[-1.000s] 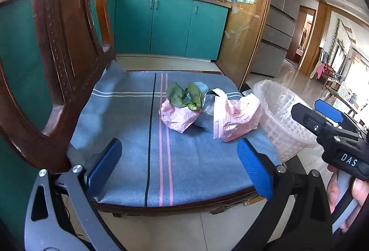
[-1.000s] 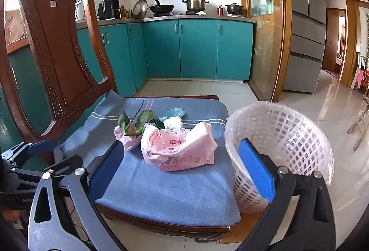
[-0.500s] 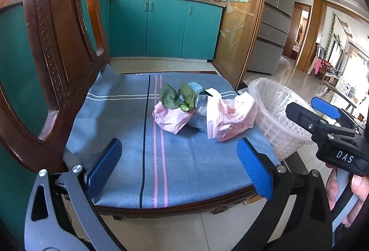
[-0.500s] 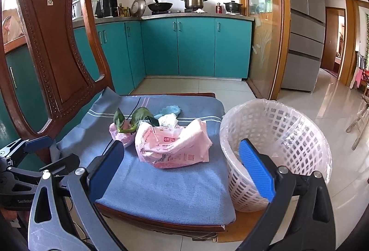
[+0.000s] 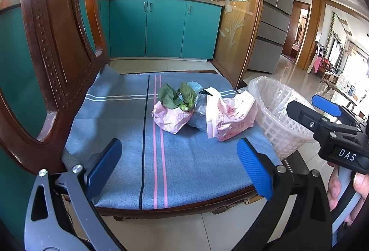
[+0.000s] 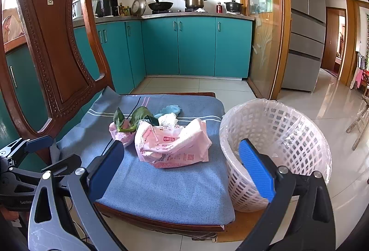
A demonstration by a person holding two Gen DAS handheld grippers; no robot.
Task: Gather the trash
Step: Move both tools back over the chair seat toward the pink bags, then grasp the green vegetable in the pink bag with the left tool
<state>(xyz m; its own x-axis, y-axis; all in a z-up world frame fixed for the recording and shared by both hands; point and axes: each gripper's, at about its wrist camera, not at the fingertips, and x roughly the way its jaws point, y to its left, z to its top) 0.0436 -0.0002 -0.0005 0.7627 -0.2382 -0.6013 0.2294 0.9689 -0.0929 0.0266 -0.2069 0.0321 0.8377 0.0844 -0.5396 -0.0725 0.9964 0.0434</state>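
A heap of trash lies on the blue cushion (image 5: 129,135) of a wooden chair: a large pink plastic bag (image 5: 230,115) (image 6: 173,145), a smaller pink bag (image 5: 170,117) topped with green leaves (image 5: 176,96) (image 6: 136,117), a grey-blue wrapper (image 5: 199,110) and white crumpled paper (image 6: 169,118). A white lattice basket (image 5: 276,112) (image 6: 276,147) lined with clear plastic stands just right of the seat. My left gripper (image 5: 180,168) is open at the cushion's front edge, short of the heap. My right gripper (image 6: 182,170) is open too, its right pad before the basket.
The carved chair back (image 6: 53,39) rises at the left. Teal kitchen cabinets (image 6: 196,48) and a stove with pots line the far wall. A glass door frame and a grey fridge (image 6: 306,32) stand at the right. A hand (image 5: 346,186) grips the right tool.
Both grippers have drifted slightly; the trash heap and basket sit a little further left in the views. Nothing was grasped and both pairs of jaws stay wide apart.
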